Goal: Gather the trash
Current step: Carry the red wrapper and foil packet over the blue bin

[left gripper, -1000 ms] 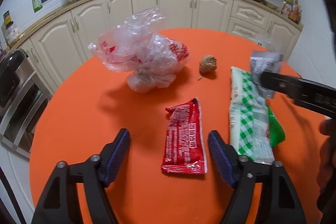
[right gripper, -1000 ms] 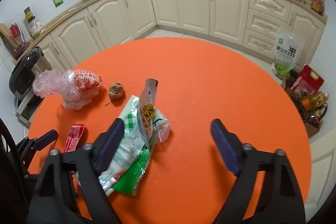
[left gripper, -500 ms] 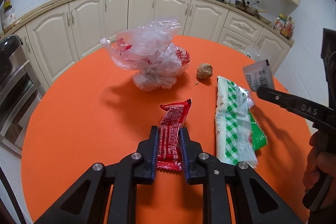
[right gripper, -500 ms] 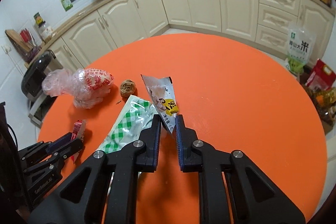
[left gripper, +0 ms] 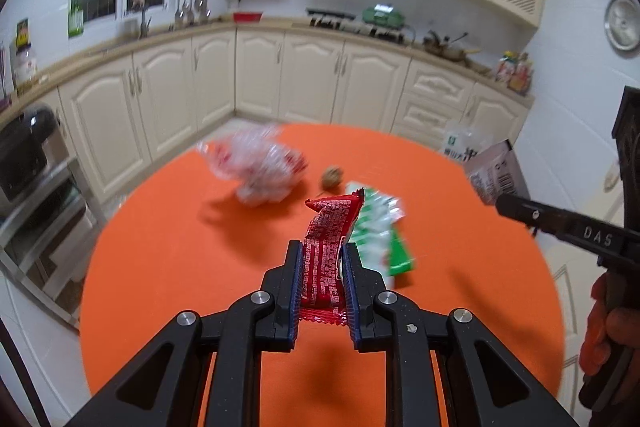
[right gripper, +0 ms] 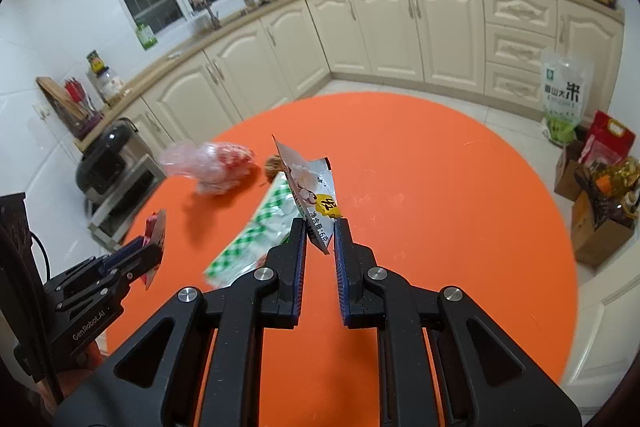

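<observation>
My left gripper (left gripper: pixel 322 251) is shut on a red snack wrapper (left gripper: pixel 326 239), held upright above the round orange table (left gripper: pixel 180 267). My right gripper (right gripper: pixel 321 227) is shut on a silver packet with a yellow label (right gripper: pixel 308 179), also lifted off the table. Each gripper shows in the other view: the left gripper (right gripper: pixel 148 247) with the red wrapper (right gripper: pixel 156 227), the right gripper (left gripper: pixel 520 209) with the silver packet (left gripper: pixel 496 171). On the table lie a green-checked wrapper (right gripper: pixel 260 227), a crumpled clear plastic bag (right gripper: pixel 216 167) and a small brown ball (right gripper: pixel 274 163).
Cream kitchen cabinets curve behind the table. A rice bag (right gripper: pixel 562 95) and boxes of goods (right gripper: pixel 600 195) stand on the floor to the right. A black cooker (right gripper: pixel 104 159) sits on a stand at the left. A person's hand (left gripper: pixel 612 331) grips the right tool.
Both grippers went from open to shut, the left on the red wrapper and the right on the silver packet. Both then rose and pulled back, lifting their wrappers off the table.
</observation>
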The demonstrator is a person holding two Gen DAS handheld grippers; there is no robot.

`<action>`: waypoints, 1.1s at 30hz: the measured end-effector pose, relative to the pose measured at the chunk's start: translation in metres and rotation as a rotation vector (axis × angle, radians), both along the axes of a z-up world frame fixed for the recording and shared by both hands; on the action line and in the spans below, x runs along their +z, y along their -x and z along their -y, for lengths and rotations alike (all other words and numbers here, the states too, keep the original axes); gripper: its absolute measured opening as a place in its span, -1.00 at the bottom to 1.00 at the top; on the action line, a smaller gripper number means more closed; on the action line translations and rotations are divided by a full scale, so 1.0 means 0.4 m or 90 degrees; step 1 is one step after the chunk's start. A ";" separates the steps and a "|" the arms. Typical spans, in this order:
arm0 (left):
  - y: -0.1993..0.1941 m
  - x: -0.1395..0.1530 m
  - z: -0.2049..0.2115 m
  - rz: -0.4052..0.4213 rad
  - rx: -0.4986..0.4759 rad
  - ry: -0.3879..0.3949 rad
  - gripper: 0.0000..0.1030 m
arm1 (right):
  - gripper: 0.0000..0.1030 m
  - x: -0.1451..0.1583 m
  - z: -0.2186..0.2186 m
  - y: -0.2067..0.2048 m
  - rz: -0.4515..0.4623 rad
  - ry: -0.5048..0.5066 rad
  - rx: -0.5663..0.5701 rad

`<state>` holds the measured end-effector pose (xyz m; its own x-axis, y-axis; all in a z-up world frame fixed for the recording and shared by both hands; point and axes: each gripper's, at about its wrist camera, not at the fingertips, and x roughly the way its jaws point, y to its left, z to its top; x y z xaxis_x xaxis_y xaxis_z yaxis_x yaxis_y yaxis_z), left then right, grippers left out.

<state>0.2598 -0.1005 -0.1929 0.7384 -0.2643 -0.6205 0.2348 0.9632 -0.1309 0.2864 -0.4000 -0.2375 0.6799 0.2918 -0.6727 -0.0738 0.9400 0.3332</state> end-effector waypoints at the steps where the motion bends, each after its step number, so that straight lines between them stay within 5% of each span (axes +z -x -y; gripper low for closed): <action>1: 0.016 0.009 0.009 0.008 -0.004 0.000 -0.71 | -0.74 0.019 0.006 0.025 0.010 -0.006 -0.001; 10: 0.165 0.124 0.130 0.096 -0.087 0.013 -0.70 | -0.74 0.155 0.074 0.218 0.089 0.004 -0.040; 20: 0.274 0.161 0.342 0.137 -0.202 0.024 -0.70 | -0.74 0.218 0.250 0.407 0.134 0.009 -0.143; 27: 0.264 0.117 0.488 0.091 -0.287 0.026 -0.70 | -0.74 0.165 0.419 0.488 0.103 0.002 -0.244; 33: 0.236 0.045 0.630 0.039 -0.361 -0.003 -0.70 | -0.75 0.041 0.586 0.520 0.034 -0.024 -0.318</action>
<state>0.1654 -0.3523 -0.1749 0.5165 -0.6270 -0.5831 0.7224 0.6848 -0.0965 0.0784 -0.6345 -0.2213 0.7755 -0.0543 -0.6290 0.3644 0.8521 0.3757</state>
